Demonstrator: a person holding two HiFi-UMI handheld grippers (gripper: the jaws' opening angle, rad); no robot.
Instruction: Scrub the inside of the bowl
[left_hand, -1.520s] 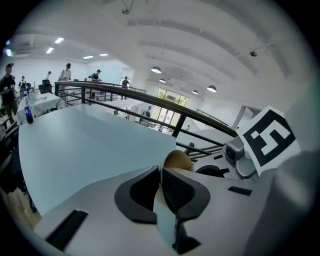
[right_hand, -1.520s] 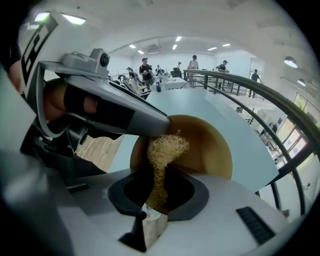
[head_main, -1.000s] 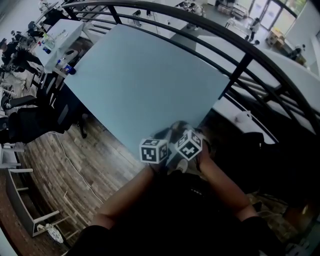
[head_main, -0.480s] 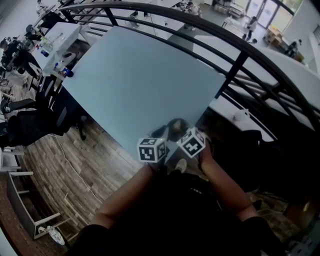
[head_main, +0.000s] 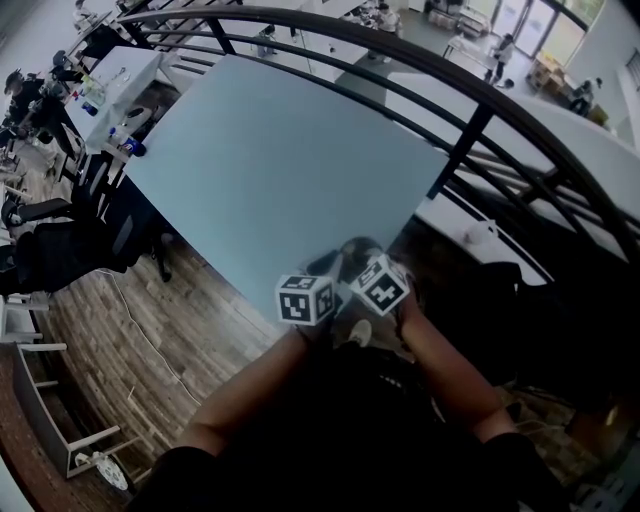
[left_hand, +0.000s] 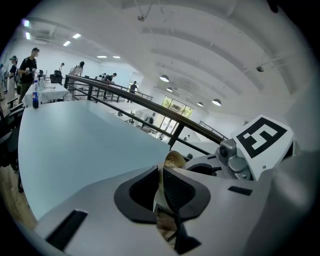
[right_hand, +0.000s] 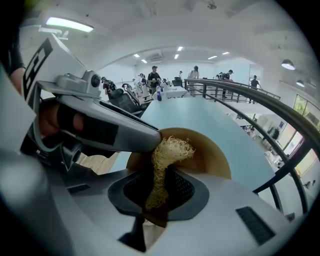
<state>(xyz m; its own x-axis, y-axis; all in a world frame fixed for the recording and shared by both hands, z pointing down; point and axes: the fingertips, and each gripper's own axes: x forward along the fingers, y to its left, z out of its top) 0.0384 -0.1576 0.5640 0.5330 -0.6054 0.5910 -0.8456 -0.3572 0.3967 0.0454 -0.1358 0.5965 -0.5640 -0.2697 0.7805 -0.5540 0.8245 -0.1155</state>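
Observation:
A tan bowl (right_hand: 212, 156) sits at the near corner of the pale blue table (head_main: 270, 170); it shows dark in the head view (head_main: 356, 250). My left gripper (left_hand: 161, 172) has the bowl's thin rim (left_hand: 174, 160) between its pads, and its jaws are opening slightly. My right gripper (right_hand: 160, 172) is shut on a straw-coloured fibrous scrubber (right_hand: 170, 150), whose frayed end lies inside the bowl against the wall. The two marker cubes (head_main: 305, 298) (head_main: 378, 284) stand side by side over the bowl, hiding most of it from above.
A black railing (head_main: 470, 150) runs along the table's far and right sides. Wooden floor (head_main: 150, 330) lies to the left below the table edge. Desks, chairs and several people are far off at the back left (head_main: 90, 90).
The right gripper's cube has shifted a little over the bowl and come back; the left gripper has stayed put on the rim.

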